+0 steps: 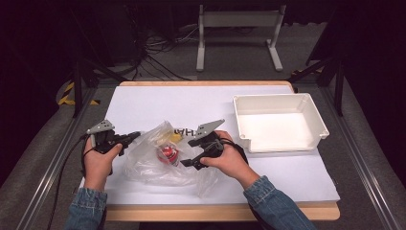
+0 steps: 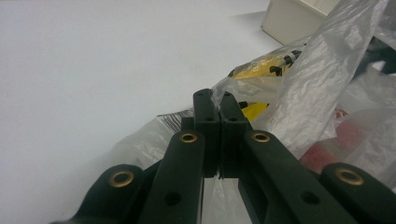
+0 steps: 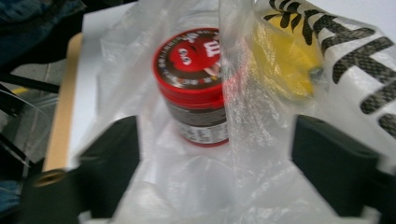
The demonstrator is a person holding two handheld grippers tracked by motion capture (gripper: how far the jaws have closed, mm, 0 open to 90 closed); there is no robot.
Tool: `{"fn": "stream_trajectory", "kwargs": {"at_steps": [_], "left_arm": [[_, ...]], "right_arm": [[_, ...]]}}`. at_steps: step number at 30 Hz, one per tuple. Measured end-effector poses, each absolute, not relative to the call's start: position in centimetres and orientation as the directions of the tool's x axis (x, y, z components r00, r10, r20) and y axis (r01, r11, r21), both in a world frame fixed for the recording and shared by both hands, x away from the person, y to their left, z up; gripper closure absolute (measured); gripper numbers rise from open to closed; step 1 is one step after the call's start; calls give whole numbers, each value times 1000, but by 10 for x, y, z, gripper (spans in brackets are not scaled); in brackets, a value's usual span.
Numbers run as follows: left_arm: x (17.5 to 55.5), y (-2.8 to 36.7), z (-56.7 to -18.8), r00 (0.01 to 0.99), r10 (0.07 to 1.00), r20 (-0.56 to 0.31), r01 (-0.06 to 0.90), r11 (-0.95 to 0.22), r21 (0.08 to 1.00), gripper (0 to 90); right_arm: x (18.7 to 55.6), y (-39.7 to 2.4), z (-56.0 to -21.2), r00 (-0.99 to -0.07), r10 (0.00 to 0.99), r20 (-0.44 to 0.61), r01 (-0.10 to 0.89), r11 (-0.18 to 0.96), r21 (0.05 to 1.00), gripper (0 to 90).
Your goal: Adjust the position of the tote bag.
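A: We start with the thin, crinkled clear plastic bag (image 1: 158,160). Where do we see it?

B: From the high view it lies on the white sheet-covered table (image 1: 143,105), left of centre, between our two hands. Inside it stands a small round red-lidded jar (image 1: 168,154), and at about one o'clock from the jar sits a yellow packet (image 1: 176,138).

A: And from the right gripper view?

B: We look down on the jar's (image 3: 198,86) red lid through the film; the yellow packet (image 3: 282,65) is at two o'clock from it, behind a fold of the bag (image 3: 243,154) that bears black lettering.

A: How do our jaws stand?

B: Our left gripper (image 1: 130,138), at nine o'clock from the jar, is clenched on an edge of the bag; in the left gripper view its tips (image 2: 215,105) pinch a twist of film (image 2: 317,70). Our right gripper (image 1: 186,164), at four o'clock from the jar, stands released, jaws wide apart, bag film lying loose between them, the pads pressing on nothing.

A: Farther out?

B: A shallow white rectangular plastic tray (image 1: 316,115) sits at three o'clock on the table, well apart from the bag.
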State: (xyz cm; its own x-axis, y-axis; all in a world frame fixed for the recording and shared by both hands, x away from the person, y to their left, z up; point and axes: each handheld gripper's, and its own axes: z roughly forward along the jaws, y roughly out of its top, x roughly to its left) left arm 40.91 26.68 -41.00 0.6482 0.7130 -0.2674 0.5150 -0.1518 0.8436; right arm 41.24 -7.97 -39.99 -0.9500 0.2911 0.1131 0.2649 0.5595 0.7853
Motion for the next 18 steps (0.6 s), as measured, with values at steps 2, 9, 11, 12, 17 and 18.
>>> {"fn": "stream_trajectory", "kwargs": {"at_steps": [2,9,11,12,17,18], "left_arm": [[411,267,-414,640,711,-292,534,-138,834,889],[419,271,-435,621,708,-337,583,-129,802,888],[421,270,-442,608,710,-354,604,-125,787,886],[422,270,-445,606,711,-357,611,-129,781,884],[424,270,-454,602,715,-356,633,-156,758,837],[422,270,-452,599,715,-361,634,-149,759,818]], "right_arm": [[419,-79,-405,-955,287,79,238,574,784,57],[435,-73,-428,-947,308,94,267,586,765,31],[438,-72,-434,-945,311,98,277,610,742,32],[438,-72,-436,-947,307,95,275,624,732,31],[439,-76,-443,-945,310,105,292,656,696,33],[439,-76,-443,-945,312,104,293,657,695,33]]}}
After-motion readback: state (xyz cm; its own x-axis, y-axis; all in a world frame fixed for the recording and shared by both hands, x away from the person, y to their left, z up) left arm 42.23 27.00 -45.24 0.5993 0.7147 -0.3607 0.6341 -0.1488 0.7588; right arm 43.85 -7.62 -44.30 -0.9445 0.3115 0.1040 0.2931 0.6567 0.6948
